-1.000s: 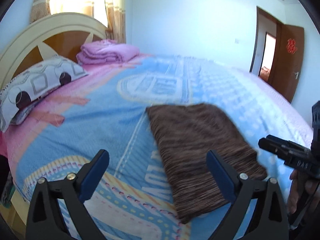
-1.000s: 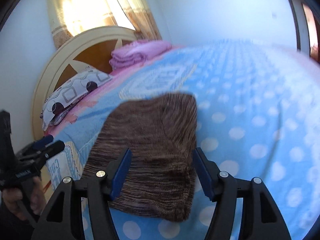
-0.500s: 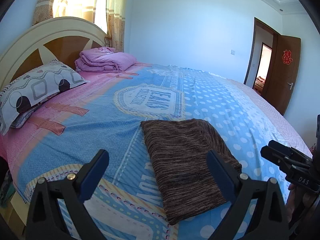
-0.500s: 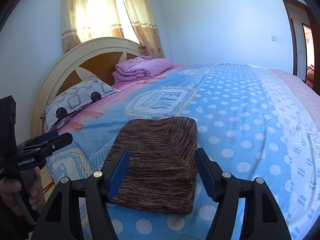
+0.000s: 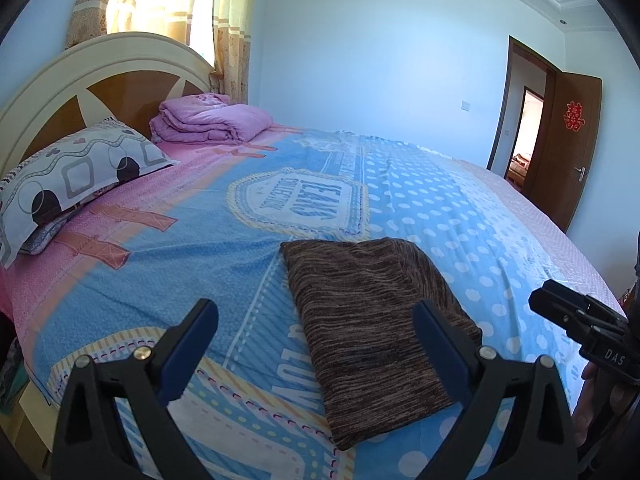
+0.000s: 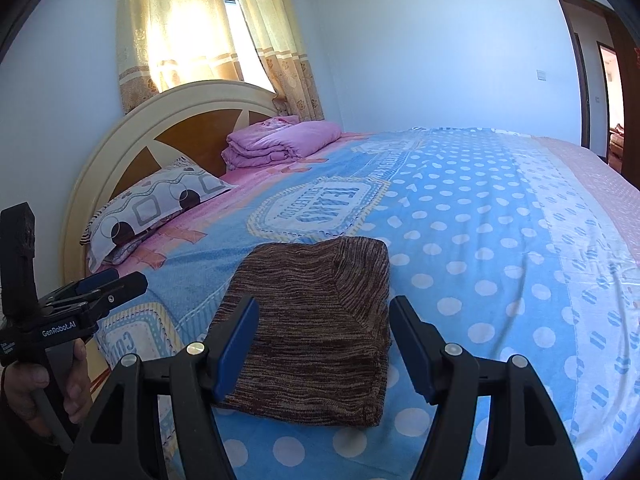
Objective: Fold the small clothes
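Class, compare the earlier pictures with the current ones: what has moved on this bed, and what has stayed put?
Both tools, left and right, have pulled up and back from the brown garment, open and empty. The garment stays folded on the bedspread; the pillow and the pink quilt are unmoved.

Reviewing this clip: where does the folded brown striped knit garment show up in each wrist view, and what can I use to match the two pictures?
Left wrist: the folded brown striped knit garment lies low and right of centre on the blue bedspread, reaching behind the right-hand finger.
Right wrist: the garment lies low and centre, framed between both fingers.
Shared landmark: the folded pink quilt by the headboard, upper left in both.
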`<state>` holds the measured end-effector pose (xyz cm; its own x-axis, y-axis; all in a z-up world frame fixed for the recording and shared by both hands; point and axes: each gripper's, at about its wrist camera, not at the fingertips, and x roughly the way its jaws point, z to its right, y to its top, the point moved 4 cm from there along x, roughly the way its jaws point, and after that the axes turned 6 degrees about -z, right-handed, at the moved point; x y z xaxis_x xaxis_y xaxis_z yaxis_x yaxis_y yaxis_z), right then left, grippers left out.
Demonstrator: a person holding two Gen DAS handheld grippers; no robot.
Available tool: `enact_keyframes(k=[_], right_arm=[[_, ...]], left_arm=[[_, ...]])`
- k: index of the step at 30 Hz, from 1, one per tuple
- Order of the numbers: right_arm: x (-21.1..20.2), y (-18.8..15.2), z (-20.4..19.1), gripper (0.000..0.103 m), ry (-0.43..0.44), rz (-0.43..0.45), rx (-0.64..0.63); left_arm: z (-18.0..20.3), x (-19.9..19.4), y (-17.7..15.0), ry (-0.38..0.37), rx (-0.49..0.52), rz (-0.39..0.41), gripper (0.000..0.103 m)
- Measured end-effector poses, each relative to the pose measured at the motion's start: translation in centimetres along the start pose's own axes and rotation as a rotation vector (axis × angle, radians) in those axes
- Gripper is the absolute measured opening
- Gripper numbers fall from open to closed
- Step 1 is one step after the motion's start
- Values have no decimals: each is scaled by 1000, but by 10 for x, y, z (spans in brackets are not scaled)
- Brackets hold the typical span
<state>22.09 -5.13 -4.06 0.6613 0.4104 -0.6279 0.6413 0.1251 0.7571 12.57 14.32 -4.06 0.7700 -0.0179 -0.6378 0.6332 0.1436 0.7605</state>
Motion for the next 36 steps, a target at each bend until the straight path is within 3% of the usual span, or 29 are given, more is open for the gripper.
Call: enact_keyframes(k=[36], right_arm=[[-8, 1, -3, 69, -6, 35, 11]], left_arm=[[1, 5, -4, 8, 2, -13, 103]])
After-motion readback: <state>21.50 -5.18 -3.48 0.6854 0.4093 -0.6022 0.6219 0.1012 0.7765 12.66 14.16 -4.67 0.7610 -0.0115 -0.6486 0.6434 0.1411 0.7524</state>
